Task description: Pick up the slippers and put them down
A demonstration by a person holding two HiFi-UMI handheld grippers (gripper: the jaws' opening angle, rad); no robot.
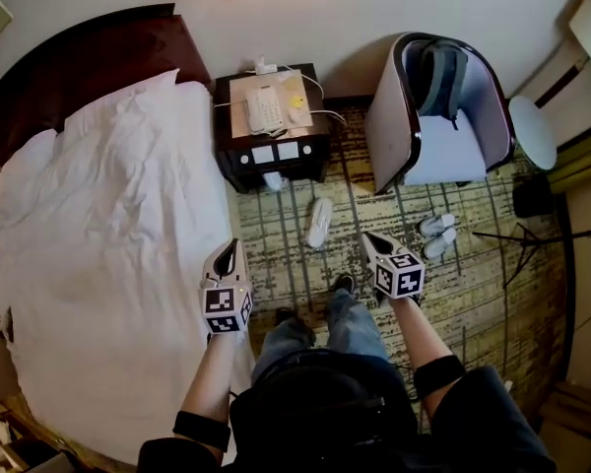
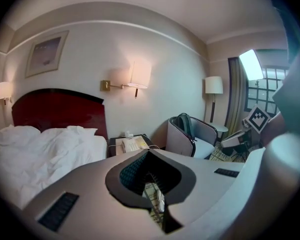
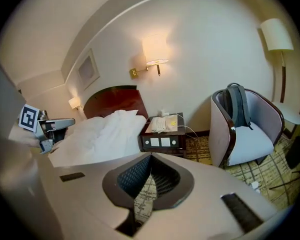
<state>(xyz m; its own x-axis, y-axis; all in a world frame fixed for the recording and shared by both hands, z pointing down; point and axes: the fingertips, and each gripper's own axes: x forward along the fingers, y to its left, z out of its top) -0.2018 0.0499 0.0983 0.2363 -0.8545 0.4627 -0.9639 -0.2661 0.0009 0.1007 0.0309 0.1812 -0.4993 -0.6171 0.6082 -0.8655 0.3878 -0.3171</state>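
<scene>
L gripper (image 1: 230, 249) & R gripper (image 1: 372, 240): jaws together, both empty.
We see lone slipper (image 1: 319, 222) on carpet (image 1: 286, 256) ahead btwn them, long axis running away twd nightstand (image 1: 272, 156); slipper pair (image 1: 437, 235) lies right of R gripper, by chair (image 1: 389, 136). R looks nearer both.

- Warm, rather dim room light; a lit wall lamp (image 2: 138, 75) throws a soft glow on the wall.
- Daylight at a window (image 2: 260, 84) near the left gripper view's right edge is partly blown out.
- Both gripper views bulge, with dark round borders.
- The left gripper (image 2: 149, 154), seen up close, looks soft.
- The head view is sharp; the white bed (image 1: 108, 215) is brightest.
</scene>
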